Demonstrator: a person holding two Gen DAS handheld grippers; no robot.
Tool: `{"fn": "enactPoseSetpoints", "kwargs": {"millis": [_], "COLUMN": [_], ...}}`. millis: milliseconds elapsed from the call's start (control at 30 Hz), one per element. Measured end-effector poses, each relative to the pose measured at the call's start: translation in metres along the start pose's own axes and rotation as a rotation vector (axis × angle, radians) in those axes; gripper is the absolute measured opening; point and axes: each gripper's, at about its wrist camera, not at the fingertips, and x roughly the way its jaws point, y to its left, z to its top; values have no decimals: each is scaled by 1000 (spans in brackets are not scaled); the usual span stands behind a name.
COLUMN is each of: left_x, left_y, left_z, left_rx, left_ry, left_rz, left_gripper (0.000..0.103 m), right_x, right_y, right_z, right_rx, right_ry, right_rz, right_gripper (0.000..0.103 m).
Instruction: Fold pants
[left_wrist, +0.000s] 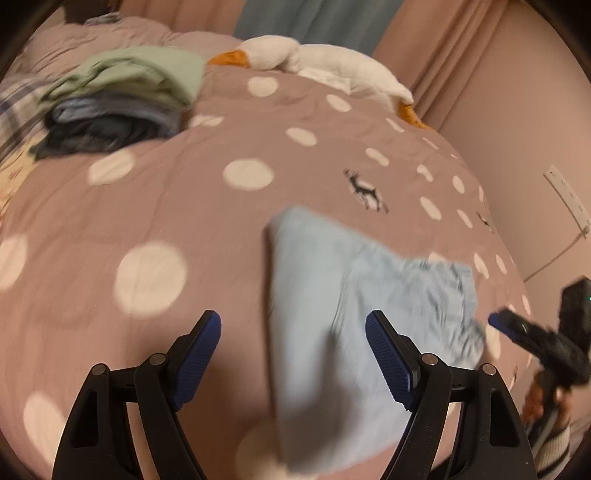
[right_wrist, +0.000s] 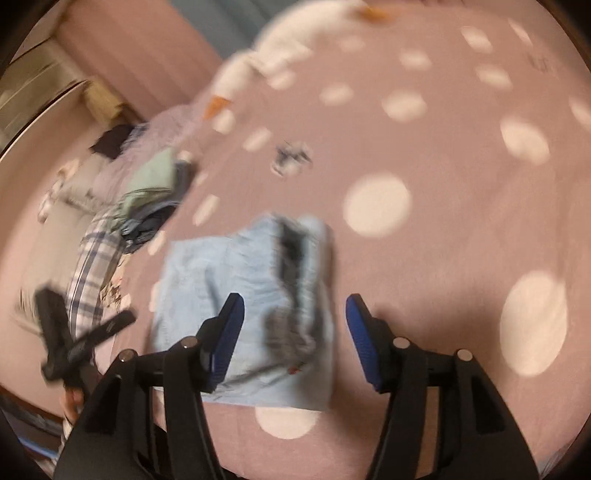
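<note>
From my left gripper (left_wrist: 293, 354) I look down on a soft, dusty-pink quilted bedcover with large cream polka dots and small dark deer prints (left_wrist: 207, 229); its surface is matte and lightly rumpled. The folded pair of light-blue cotton pants (left_wrist: 332, 302) lies flat on the cover, just ahead of and partly between my left fingers, a compact, roughly rectangular packet with creased edges. My left jaws stand wide apart with nothing pressed by the ribbed blue rubber pads (left_wrist: 199, 354). Farther ahead and to the left sits a stack of folded clothes, sage green on top over grey-blue and dark layers (left_wrist: 118, 96), and beyond it a plush white goose with an orange beak (left_wrist: 317, 62) stretches along the pink headboard. At the right edge my right gripper (left_wrist: 517, 328) shows, with a hand in a striped sleeve (left_wrist: 546, 402) on its handle. From the right gripper (right_wrist: 295, 332) I see what the left view hides: the gathered elastic waistband of the pants (right_wrist: 295, 280), darker and puckered, running down the packet, and a plaid cloth (right_wrist: 92, 273) to the left. These jaws are parted as well, about halfway, gripping nothing; the pants (right_wrist: 221, 280) lie below them and just ahead. The left gripper (right_wrist: 96, 332) shows low on the left, blurred. Both tools angle down toward the bed.
</note>
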Motion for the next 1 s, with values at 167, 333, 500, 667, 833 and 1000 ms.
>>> {"fn": "enactPoseSetpoints", "kwargs": {"millis": [167, 333, 500, 667, 833, 1000], "left_x": [35, 66, 94, 106, 83, 41], "left_y": [-10, -12, -1, 8, 7, -3], "left_z": [32, 46, 45, 44, 46, 24], "left_rx": [18, 58, 60, 17, -25, 37], "left_ry": [30, 82, 153, 160, 114, 68], "left_rz": [-17, 10, 23, 26, 25, 17], "left_gripper": [47, 16, 11, 8, 8, 8], "right_x": [30, 82, 118, 124, 100, 51], "right_y": [68, 123, 143, 137, 130, 100], "right_z": [-17, -42, -69, -73, -62, -27], "right_rx": [-237, -381, -516, -545, -477, -420], "right_ry": [56, 165, 256, 287, 286, 103], "right_rz": [130, 197, 150, 117, 182, 121], "right_gripper": [22, 15, 11, 7, 13, 20]}}
